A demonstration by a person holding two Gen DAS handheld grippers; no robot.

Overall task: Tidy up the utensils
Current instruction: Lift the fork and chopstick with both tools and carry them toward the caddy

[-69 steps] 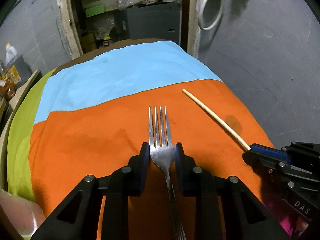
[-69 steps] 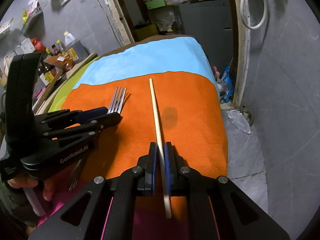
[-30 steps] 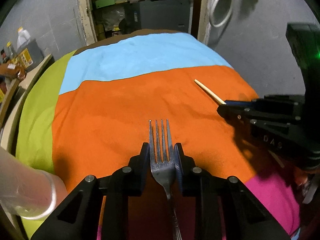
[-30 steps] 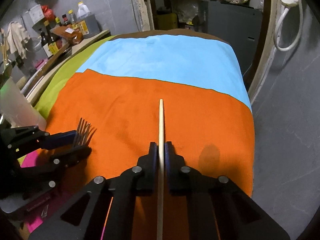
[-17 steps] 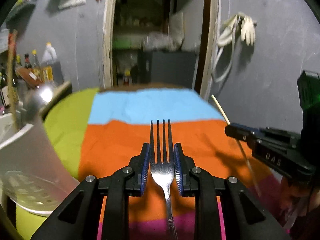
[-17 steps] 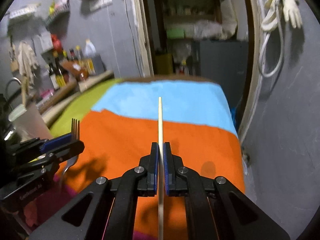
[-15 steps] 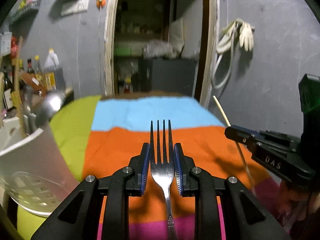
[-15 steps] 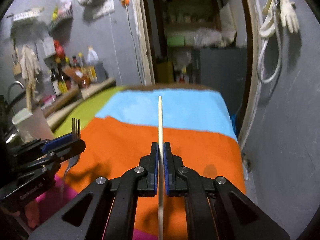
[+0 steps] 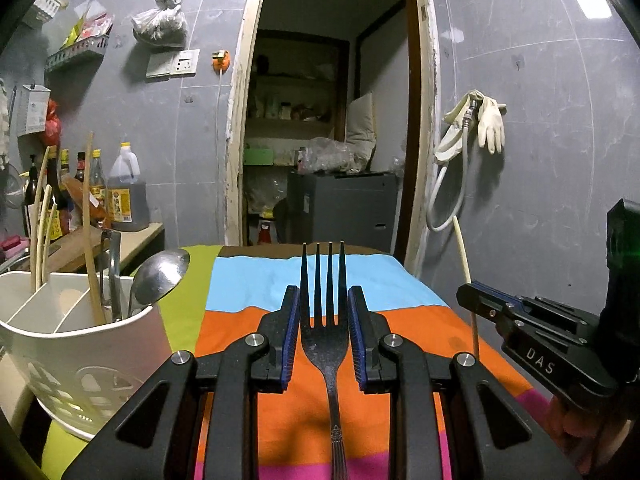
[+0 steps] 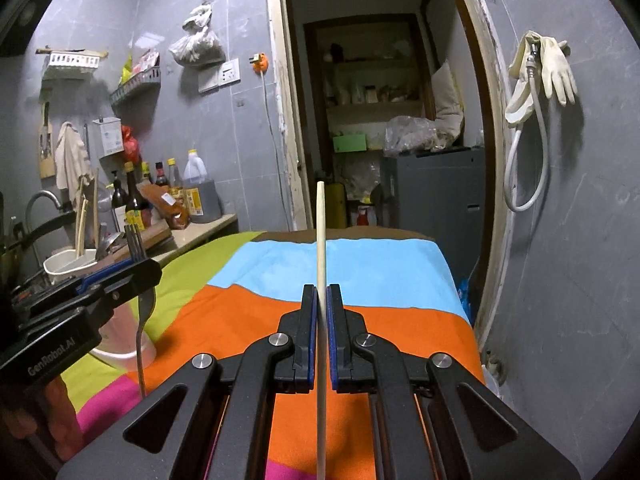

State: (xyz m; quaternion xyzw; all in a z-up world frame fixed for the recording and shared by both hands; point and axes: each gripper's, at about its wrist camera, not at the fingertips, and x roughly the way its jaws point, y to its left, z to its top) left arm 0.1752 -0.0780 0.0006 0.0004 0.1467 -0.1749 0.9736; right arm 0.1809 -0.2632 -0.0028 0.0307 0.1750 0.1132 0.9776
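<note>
My left gripper [image 9: 323, 300] is shut on a steel fork [image 9: 325, 332], tines forward, lifted above the striped cloth [image 9: 400, 292]. The same fork [image 10: 141, 304] and left gripper [image 10: 136, 272] show at the left of the right wrist view. My right gripper [image 10: 321, 300] is shut on a pale wooden chopstick [image 10: 320, 232] that sticks out ahead of it, also raised off the cloth. In the left wrist view that chopstick [image 9: 462, 248] rises from the right gripper [image 9: 476, 294] at the right. A white divided utensil holder [image 9: 80, 344] stands at the left, with chopsticks, a spoon [image 9: 158, 276] and other utensils in it.
The table carries a cloth in green, blue, orange and pink bands [image 10: 360, 268]. A counter with bottles [image 9: 120, 200] lies behind the holder at the left. Ahead is an open doorway with a dark cabinet [image 9: 344, 208]. A hose and gloves [image 9: 480, 124] hang on the right wall.
Both grippers have risen off the cloth and tipped up towards level, each keeping its utensil. The utensil holder has come fully into view at the left.
</note>
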